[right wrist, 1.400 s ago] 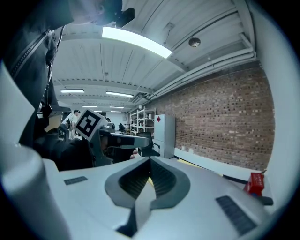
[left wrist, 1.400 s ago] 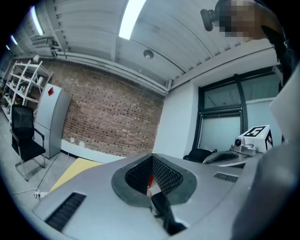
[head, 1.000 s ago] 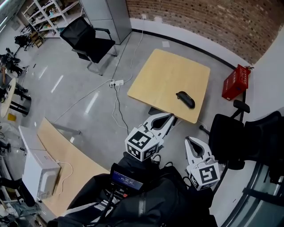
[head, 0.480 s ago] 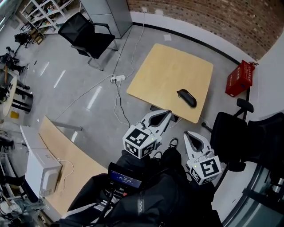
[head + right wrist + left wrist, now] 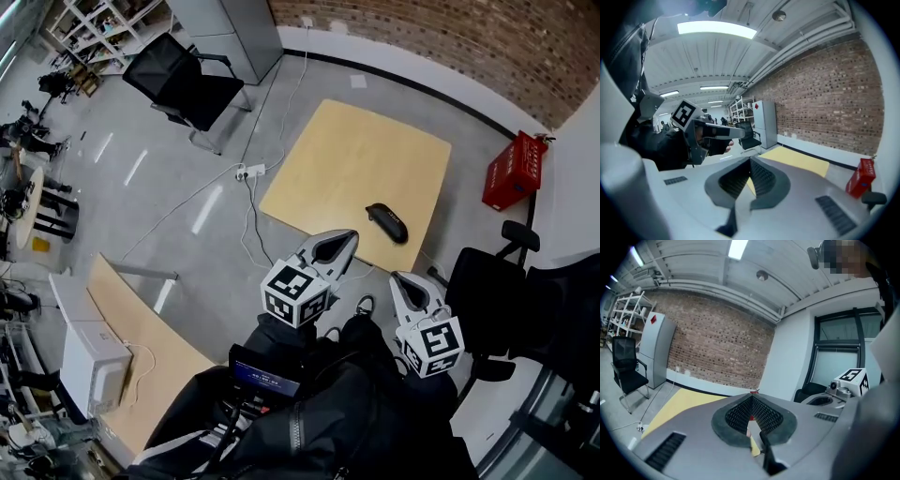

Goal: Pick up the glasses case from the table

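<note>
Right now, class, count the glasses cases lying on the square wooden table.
1. The glasses case lies alone on the table, close to its near edge toward the right corner, beyond the left tongs and right tongs. None looks hidden.

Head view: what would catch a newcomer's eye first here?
The light wooden table stands out against the grey floor at the centre, with a dark glasses case lying alone near its front right corner. Just below it in the view, the left gripper and right gripper point toward the table, jaws shut and empty. A bright red crate sits on the floor at the right.
</note>
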`<control>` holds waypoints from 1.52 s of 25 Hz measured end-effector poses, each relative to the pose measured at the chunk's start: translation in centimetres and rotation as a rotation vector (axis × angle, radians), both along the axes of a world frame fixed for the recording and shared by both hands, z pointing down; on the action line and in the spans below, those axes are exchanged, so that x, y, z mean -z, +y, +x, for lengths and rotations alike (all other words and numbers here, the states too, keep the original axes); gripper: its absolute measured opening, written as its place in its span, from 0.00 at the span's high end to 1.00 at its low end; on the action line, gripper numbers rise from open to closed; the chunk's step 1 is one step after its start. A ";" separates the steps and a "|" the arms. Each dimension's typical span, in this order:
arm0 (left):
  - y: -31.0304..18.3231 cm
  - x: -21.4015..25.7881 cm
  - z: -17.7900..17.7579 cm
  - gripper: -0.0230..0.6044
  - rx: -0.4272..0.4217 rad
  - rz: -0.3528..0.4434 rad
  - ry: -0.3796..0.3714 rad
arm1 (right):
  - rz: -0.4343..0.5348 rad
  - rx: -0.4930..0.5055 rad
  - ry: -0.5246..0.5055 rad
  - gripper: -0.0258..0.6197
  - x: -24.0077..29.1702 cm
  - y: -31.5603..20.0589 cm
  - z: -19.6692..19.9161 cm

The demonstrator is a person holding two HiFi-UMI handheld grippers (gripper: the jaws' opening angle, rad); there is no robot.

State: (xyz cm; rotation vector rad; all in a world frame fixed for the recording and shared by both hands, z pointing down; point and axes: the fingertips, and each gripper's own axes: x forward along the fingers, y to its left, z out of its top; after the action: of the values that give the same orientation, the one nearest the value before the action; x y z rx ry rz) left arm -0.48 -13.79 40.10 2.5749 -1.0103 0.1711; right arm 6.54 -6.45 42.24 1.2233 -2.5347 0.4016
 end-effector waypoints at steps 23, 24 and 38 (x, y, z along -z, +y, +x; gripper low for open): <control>-6.9 -16.3 2.0 0.97 0.069 -0.399 -0.218 | -0.317 0.019 0.063 0.95 -17.6 -10.5 6.9; -7.0 -16.9 1.7 0.97 0.071 -0.414 -0.213 | -0.334 0.026 0.077 0.95 -18.5 -10.9 6.7; -8.9 -23.3 -2.2 0.97 0.080 -0.540 -0.191 | -0.452 0.032 0.256 0.86 -27.9 -15.8 6.5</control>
State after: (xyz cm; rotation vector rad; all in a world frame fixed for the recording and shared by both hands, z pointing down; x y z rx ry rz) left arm -2.65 -22.66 63.39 2.0512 -0.9688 0.5910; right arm 13.02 -22.21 70.10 0.9871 -2.0919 0.7139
